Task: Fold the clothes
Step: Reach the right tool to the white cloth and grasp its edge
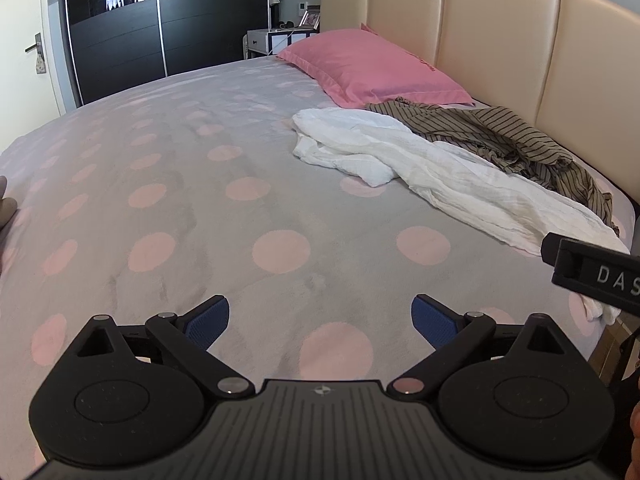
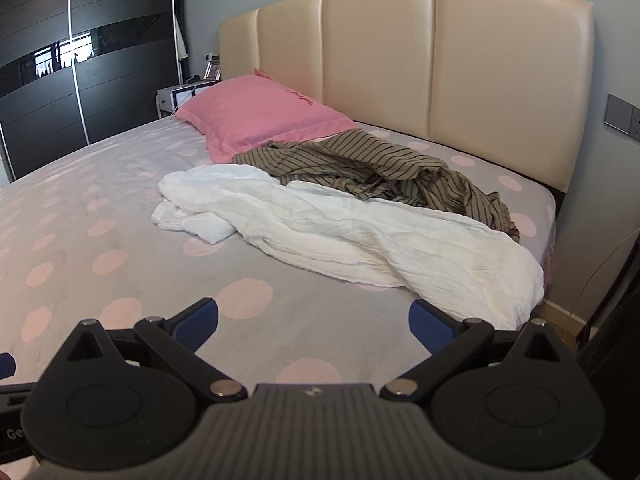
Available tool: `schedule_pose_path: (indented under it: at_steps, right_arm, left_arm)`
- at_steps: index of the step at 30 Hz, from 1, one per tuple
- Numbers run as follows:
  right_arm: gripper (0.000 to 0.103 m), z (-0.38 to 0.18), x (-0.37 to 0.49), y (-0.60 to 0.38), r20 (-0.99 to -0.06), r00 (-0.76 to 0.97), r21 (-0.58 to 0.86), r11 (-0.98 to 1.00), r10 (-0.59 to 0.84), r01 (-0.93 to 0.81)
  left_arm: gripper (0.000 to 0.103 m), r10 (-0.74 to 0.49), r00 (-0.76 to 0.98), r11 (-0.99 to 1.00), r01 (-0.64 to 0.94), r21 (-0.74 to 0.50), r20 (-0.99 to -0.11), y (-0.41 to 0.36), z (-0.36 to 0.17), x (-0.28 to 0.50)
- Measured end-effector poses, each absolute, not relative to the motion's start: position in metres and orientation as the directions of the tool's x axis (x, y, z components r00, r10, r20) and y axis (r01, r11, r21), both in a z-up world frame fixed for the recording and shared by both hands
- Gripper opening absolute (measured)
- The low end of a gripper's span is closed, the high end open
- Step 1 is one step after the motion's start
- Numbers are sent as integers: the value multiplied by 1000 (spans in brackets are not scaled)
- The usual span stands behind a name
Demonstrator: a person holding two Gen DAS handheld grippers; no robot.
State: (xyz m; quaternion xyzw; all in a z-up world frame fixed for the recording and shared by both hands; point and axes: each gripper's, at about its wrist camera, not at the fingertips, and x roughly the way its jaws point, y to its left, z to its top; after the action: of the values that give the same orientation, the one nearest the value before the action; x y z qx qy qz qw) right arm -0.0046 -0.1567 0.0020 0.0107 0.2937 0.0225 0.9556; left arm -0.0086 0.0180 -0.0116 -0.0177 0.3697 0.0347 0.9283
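A crumpled white garment (image 2: 344,236) lies on the dotted bed (image 2: 120,240), a striped one (image 2: 380,168) bunched behind it. Both are well ahead of the left gripper (image 1: 320,322) and right gripper (image 2: 314,322), whose fingers are spread and hold nothing.

Left gripper (image 1: 321,322) hovers over grey bedsheet (image 1: 192,200) with pink dots, blue-padded fingers (image 1: 208,322) spread wide, gripping nothing. Crumpled white garment (image 1: 432,176) lies well ahead toward right bed edge, overlapping striped brown garment (image 1: 500,136) beside pink pillow (image 1: 372,66). Right gripper's (image 1: 592,270) black finger pokes in at right edge. Beige headboard (image 1: 500,36) behind.
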Motion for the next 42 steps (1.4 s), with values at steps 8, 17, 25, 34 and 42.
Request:
schedule_pose_path:
  at_steps: [8,17,25,34,42]
  right_arm:
    - [102,6,14,-144,-570,813,-10,989,115,-146]
    - [101,-4,91,-140,-621,776,-112,967,112,-230]
    - [94,-46,163,-149,-757,649,-145,949,77,-281]
    - [88,-75,207,-159,-772,630,-177,924,83,-338]
    - [62,-103,240,-147,-802,592,-181,912,81,-369]
  left_arm:
    - [92,76,760,990,-136,-43,-645,44,-12,-17]
    - [92,149,760,973,-228,-45,-632,78,-21,-18]
    - [91,247,672,950,-311,37,-699,114,-45,-13]
    - [91,297,484,921,-374,112,-823,152,-84,-12]
    - [91,294,424,916,-381,126,-856,160,-101,-4]
